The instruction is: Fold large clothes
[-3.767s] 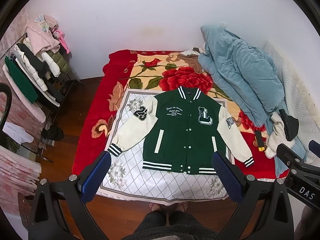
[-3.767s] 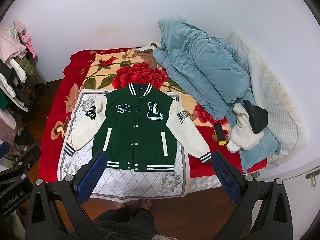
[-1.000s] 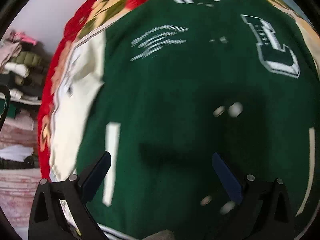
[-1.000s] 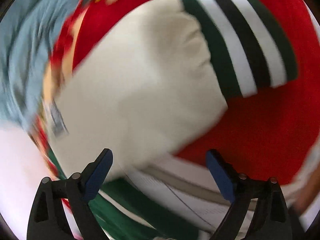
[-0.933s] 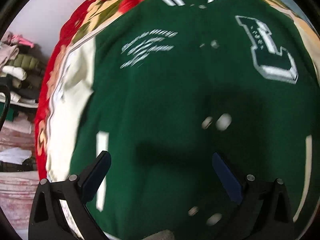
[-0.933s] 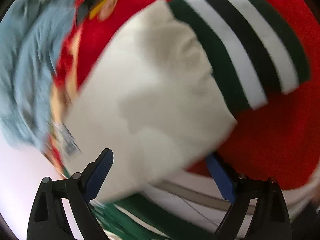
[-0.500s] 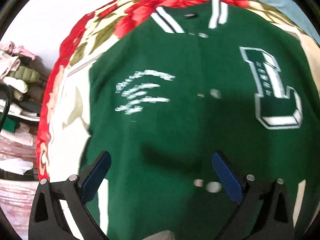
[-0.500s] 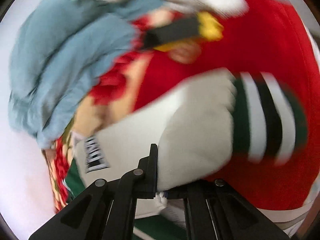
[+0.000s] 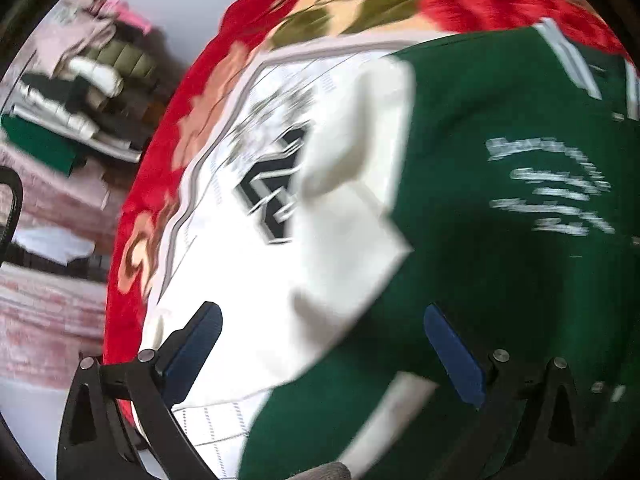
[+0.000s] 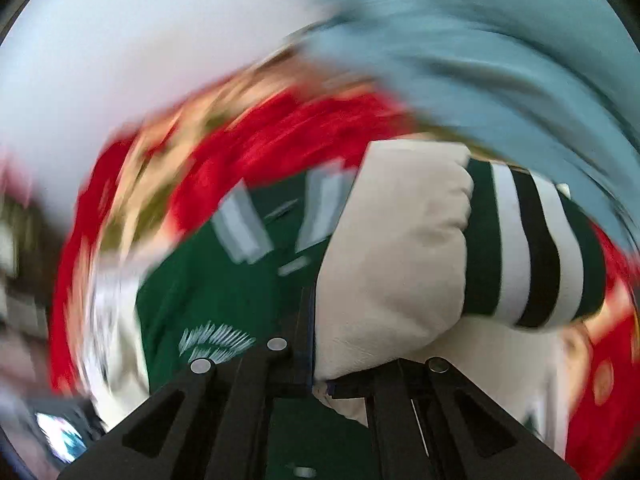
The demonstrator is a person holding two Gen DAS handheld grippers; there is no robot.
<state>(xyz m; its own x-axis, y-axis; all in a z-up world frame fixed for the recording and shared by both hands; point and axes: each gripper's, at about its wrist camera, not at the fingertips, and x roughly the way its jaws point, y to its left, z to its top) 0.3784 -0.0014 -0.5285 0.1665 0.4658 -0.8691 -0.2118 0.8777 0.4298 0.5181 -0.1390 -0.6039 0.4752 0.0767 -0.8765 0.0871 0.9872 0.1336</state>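
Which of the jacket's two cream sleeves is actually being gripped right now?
The striped-cuff sleeve, pinched in the right hand-held gripper. The number-patch sleeve lies flat, untouched between the open left hand-held gripper.

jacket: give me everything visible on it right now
The jacket is a green varsity style with cream sleeves, striped green, white and black cuffs, white chest lettering and a number patch. It lies front-up on the bed cover. The right gripper is shut on one sleeve, lifted over the body. The left gripper is open above the other sleeve.

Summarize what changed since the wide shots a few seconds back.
Right gripper closed on the cream sleeve near its striped cuff and swung it over the green jacket. Left gripper dropped close and slid toward the other sleeve, jaws open, empty. Jacket body remains flat on the bed.
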